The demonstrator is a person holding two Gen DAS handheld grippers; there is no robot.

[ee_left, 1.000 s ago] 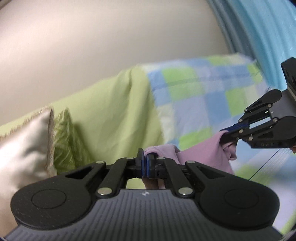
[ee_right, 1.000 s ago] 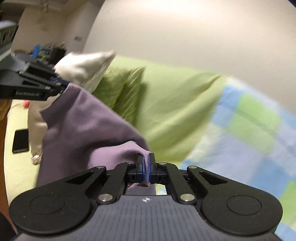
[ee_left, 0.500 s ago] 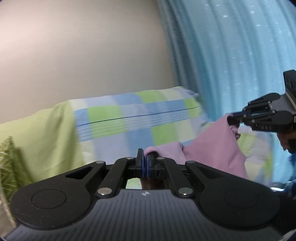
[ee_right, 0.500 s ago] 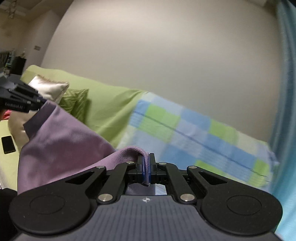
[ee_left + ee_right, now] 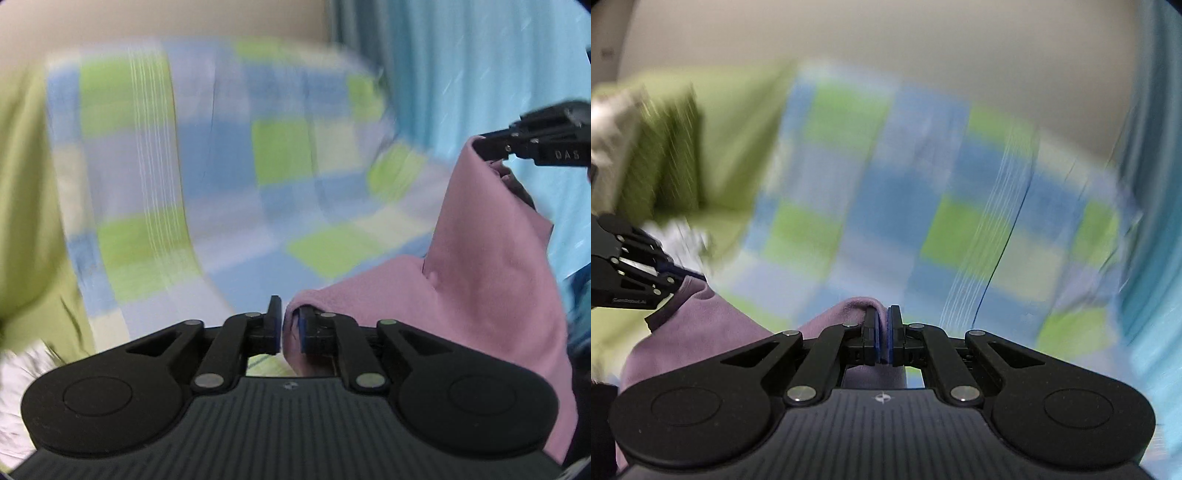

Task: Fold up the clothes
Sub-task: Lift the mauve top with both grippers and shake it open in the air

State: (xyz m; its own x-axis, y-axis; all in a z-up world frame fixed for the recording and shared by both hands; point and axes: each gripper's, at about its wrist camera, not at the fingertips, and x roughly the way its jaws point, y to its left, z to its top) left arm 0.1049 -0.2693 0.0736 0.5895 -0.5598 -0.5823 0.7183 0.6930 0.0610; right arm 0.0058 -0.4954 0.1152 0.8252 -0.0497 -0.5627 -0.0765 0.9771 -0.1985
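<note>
Pink-purple garment [image 5: 491, 295] held up in the air between two claws, over a blue-and-green checked blanket [image 5: 229, 177] that drapes the back and seat of a sofa. One edge pinched in the left claw [image 5: 290, 330], fingers nearly together with a narrow gap on the left side and a fold of cloth lying against the right blue pad [image 5: 301, 330]; clamped on the garment, as far as can be told. Other edge caught in the right claw [image 5: 883, 334], jaws pressed tight together with a thin fold of fabric sandwiched between the blue pads. From the left wrist view, cloth rising steeply to the right claw [image 5: 484, 146] at the upper right, hanging down from there in a broad drape (a dark hollow just under the tip, perhaps a neck or sleeve opening, too unclear to tell). From the right wrist view, cloth [image 5: 701, 325] sagging low and leftward toward the left claw [image 5: 683, 277] at the left edge, that claw gripping the raised corner. Behind the blanket, plain green sofa cover [image 5: 738, 122] to the left, with a green patterned cushion [image 5: 665, 155] and a pale cushion [image 5: 609, 129] at the far left, all smeared by motion blur. Light blue curtain [image 5: 480, 66] hanging to the right of the sofa, beige wall [image 5: 886, 37] above.
</note>
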